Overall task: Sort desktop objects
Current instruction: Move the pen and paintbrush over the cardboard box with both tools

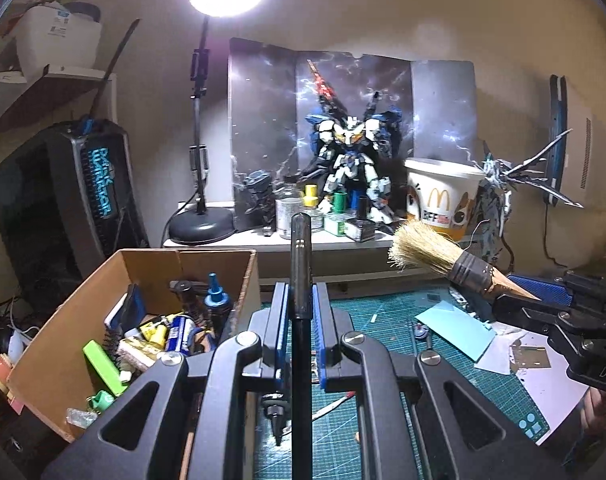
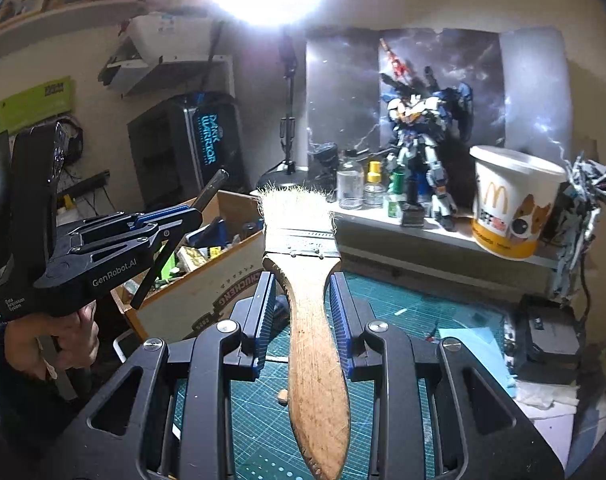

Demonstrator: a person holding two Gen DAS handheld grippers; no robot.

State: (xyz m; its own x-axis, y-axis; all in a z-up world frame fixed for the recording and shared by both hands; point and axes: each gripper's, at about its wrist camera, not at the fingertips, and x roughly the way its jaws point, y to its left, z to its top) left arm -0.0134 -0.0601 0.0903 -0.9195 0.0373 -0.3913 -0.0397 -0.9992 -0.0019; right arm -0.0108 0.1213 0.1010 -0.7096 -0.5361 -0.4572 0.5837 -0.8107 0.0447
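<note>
L wrist view: lamp-lit bench w/ green cutting mat (image 1: 343,432), cardboard box (image 1: 63,344) of clutter at 9 o'clock. Left tongs (image 1: 301,300) clamped on a black pen (image 1: 301,264). Brush (image 1: 443,256) at 3 o'clock, in right tongs.
R wrist view: right tongs (image 2: 301,300) clamped on wooden brush (image 2: 307,320) handle, bristles at 12. Left tongs (image 2: 183,216) at 9 o'clock over box (image 2: 207,292), gripping pen (image 2: 211,190)
</note>
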